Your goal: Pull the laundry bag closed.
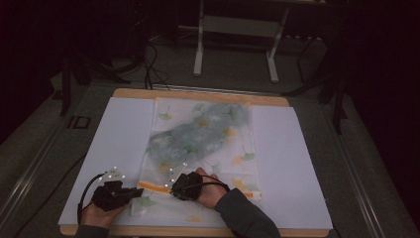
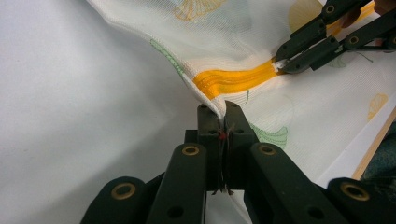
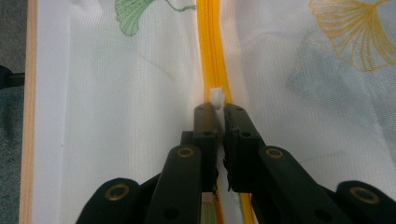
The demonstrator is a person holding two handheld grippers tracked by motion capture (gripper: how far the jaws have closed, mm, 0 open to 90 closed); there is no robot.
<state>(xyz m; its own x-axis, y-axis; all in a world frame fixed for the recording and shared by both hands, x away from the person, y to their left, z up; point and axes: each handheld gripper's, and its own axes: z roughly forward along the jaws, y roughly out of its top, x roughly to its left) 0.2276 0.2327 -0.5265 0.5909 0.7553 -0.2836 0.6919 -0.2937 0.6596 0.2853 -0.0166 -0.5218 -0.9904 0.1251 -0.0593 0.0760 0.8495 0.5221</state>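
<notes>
The mesh bag (image 1: pixel 203 148) is spread flat on the desk (image 1: pixel 297 163). Its corner, beside the orange zipper (image 2: pixel 233 77), is pinched by the left tool (image 2: pixel 223 114). The white zipper pull (image 3: pixel 217 98) on that zipper is clamped by the right tool (image 3: pixel 218 111).

In the high view the dimness and small scale leave the jaws of the left gripper (image 1: pixel 132 192) and right gripper (image 1: pixel 174 190) unreadable; the greenish bundle (image 1: pixel 205 134) inside the mesh bag (image 1: pixel 237 148) stays a blur. In the right gripper view the white zipper pull (image 3: pixel 217 99) is half hidden between the jaws; the orange zipper (image 3: pixel 211 51) runs off the top edge.
</notes>
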